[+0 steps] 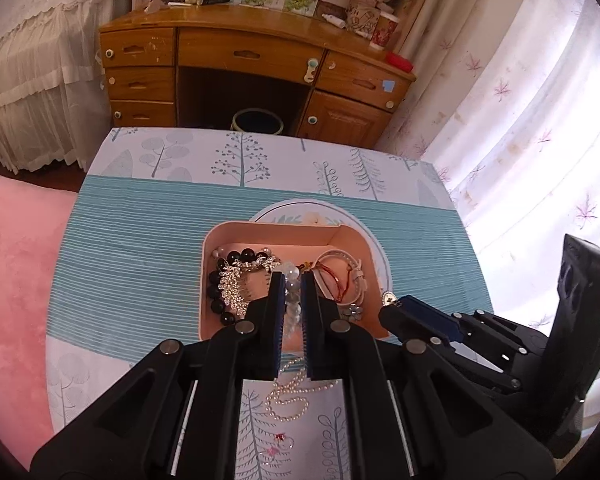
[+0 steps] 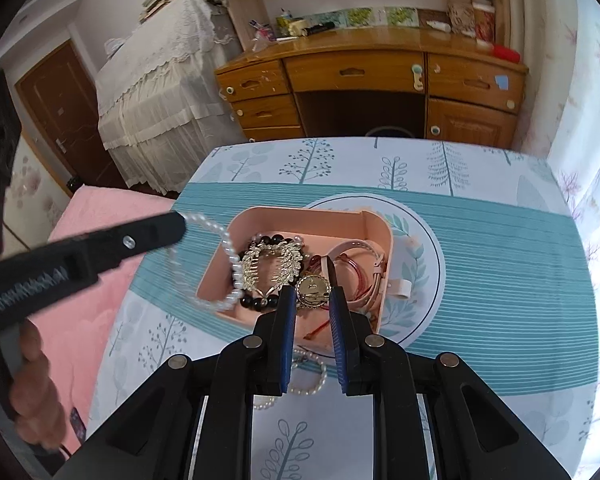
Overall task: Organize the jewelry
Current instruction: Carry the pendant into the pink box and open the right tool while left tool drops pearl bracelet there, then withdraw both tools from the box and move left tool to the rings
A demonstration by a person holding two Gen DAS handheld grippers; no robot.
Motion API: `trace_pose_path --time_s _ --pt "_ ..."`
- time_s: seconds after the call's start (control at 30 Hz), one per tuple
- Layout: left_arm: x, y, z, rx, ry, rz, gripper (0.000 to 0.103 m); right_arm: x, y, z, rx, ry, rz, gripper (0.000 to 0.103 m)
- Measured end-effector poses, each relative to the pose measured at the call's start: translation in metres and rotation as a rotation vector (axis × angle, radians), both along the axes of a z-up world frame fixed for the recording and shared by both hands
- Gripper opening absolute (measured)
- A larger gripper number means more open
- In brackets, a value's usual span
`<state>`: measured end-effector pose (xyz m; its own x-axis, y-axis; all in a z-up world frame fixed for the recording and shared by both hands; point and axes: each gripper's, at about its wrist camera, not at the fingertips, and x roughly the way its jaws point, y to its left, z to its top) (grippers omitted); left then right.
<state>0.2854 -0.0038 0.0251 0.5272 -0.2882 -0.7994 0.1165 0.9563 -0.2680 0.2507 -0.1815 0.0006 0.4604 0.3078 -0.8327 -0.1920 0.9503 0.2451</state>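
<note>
A pink tray sits mid-table with a black bead bracelet, a rhinestone hair comb, a pale pink watch and red bangles inside. My left gripper is shut on a white pearl bracelet, which dangles over the tray's left rim. Hovering at the tray's near right side, my right gripper is shut on a round gold pendant with a red cord trailing below. A pearl necklace lies on the cloth near me.
The table wears a blue-and-white tree-print cloth. Beyond it stands a wooden desk with a bin underneath. Pink bedding lies left, a curtain right. A person's hand grips the left tool.
</note>
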Motion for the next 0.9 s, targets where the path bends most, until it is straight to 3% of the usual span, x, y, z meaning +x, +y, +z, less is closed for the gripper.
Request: trace_pose_path --time_s 0.17,0.23,0.27,0.57,0.9 --pt "0.010 0.000 -0.019 0.000 0.055 0.004 0.006 0.010 -0.001 -0.016 0.025 0.043 -0.014 0.020" --pt "0.010 0.003 -0.024 -0.003 0.071 0.007 0.008 0.009 -0.001 -0.018 0.009 0.035 -0.021 0.033" --pt "0.009 0.004 -0.026 0.000 0.073 0.010 0.009 0.008 -0.001 -0.018 0.000 0.024 -0.026 0.034" --pt "-0.023 0.014 -0.029 0.059 0.050 -0.002 0.011 -0.016 0.001 -0.016 -0.009 0.008 -0.003 0.035" --pt "-0.079 0.016 -0.041 0.122 0.037 -0.042 0.011 -0.070 0.003 -0.024 -0.030 0.011 0.017 0.035"
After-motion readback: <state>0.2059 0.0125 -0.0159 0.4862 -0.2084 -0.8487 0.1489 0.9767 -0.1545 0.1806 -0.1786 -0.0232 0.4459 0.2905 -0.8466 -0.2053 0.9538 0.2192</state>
